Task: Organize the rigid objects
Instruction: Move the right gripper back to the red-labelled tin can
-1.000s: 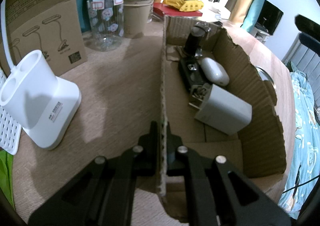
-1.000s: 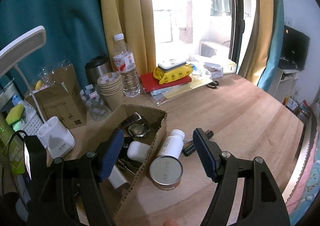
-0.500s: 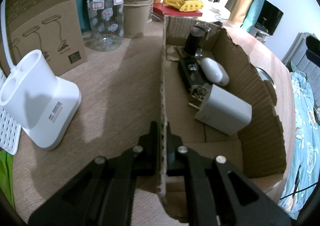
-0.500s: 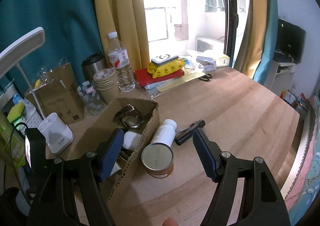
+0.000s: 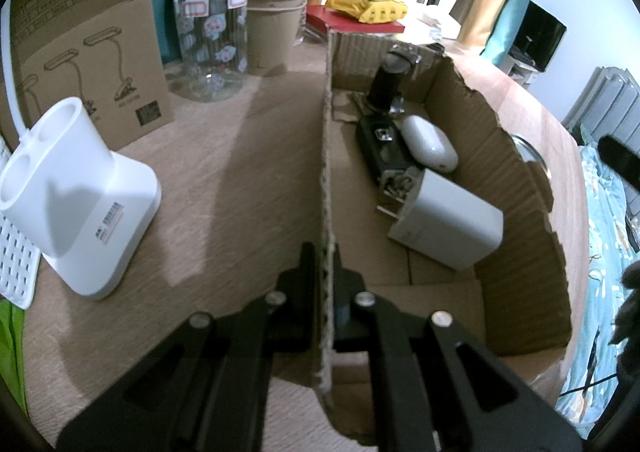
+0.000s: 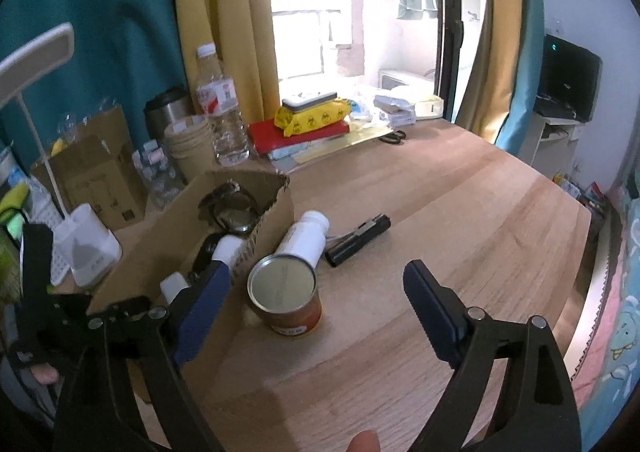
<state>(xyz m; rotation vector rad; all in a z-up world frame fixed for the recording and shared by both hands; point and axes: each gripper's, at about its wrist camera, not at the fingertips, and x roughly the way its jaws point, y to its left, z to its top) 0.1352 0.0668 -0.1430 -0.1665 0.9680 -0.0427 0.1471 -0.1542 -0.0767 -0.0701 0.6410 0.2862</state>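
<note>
Item one: my left gripper [image 5: 327, 272], clenched on the near wall of the cardboard box [image 5: 520, 236], one finger on each side of it. Ahead of those fingers, inside the box: white charger block [image 5: 448, 228], white earbud case [image 5: 430, 144], black strap [image 5: 380, 148].

Item two: my right gripper [image 6: 316, 296], released, jaws just widened, nothing gripped. Between its fingers, slightly ahead: orange tin can [image 6: 286, 292], upright on the table [image 6: 460, 212]. Beyond it: white bottle [image 6: 306, 238] lying down, black flashlight [image 6: 358, 240] beside it.
</note>
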